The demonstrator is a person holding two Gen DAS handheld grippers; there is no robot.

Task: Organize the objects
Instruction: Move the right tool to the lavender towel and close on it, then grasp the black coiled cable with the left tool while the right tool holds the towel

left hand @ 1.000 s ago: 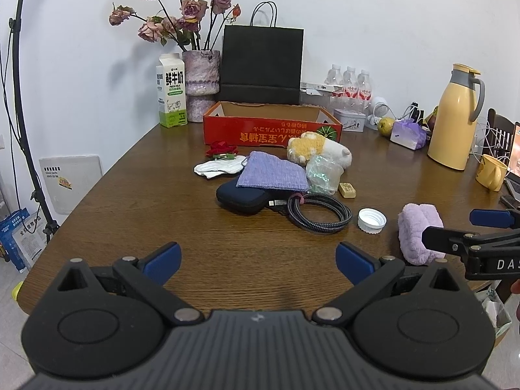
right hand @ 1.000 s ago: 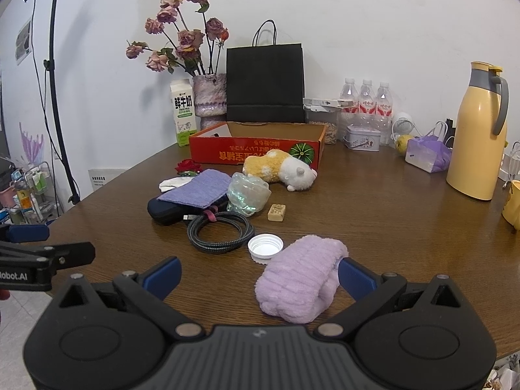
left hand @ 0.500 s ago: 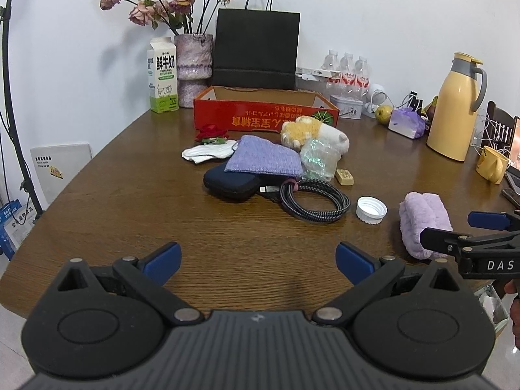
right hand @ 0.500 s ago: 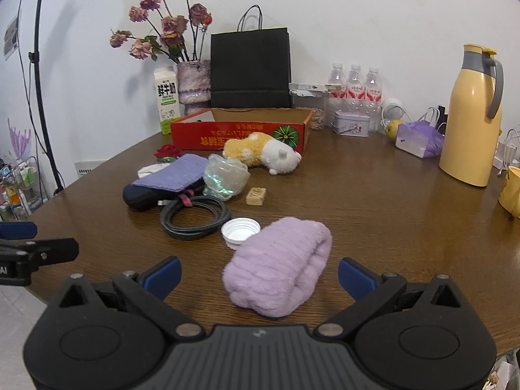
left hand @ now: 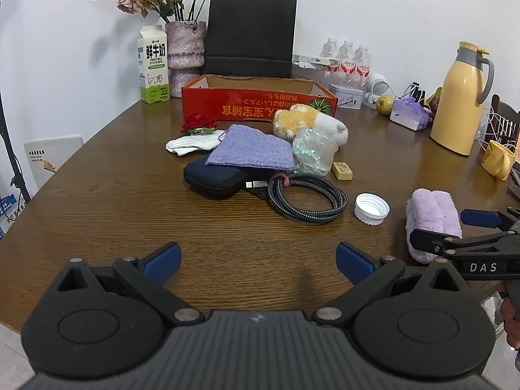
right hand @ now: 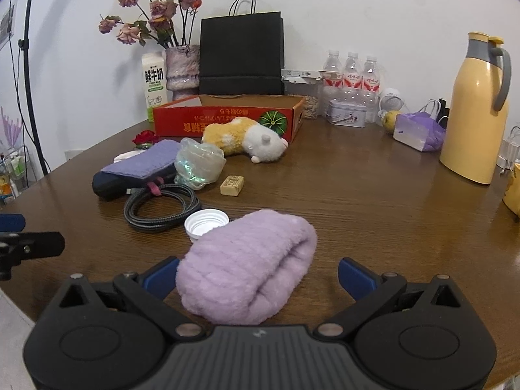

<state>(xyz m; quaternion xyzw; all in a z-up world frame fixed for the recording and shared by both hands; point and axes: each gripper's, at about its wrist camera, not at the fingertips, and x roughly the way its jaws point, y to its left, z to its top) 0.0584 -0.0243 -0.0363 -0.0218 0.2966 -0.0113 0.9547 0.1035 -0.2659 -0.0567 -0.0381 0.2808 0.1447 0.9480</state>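
Note:
A rolled purple fluffy towel [right hand: 250,263] lies at the table's near edge between the fingers of my open right gripper [right hand: 258,276]; it also shows in the left wrist view [left hand: 432,217]. My left gripper [left hand: 258,260] is open and empty over bare table. Ahead lie a white bottle cap [left hand: 371,209], a coiled black cable [left hand: 307,201], a dark pouch [left hand: 214,175] under a purple cloth [left hand: 248,146], a crumpled plastic bag [left hand: 313,151], a small tan block [left hand: 342,170], a plush toy [left hand: 308,120], white gloves [left hand: 193,144] and a red rose [left hand: 198,122].
A red cardboard tray [left hand: 258,104] stands behind the clutter. Along the back wall are a milk carton [left hand: 152,65], a vase of flowers [left hand: 185,52], a black paper bag [left hand: 250,35] and water bottles [left hand: 347,61]. A yellow thermos [left hand: 461,97] and yellow mug [left hand: 499,164] stand right.
Both grippers have moved forward toward the table. The right gripper's open fingers have come around the near end of the purple towel.

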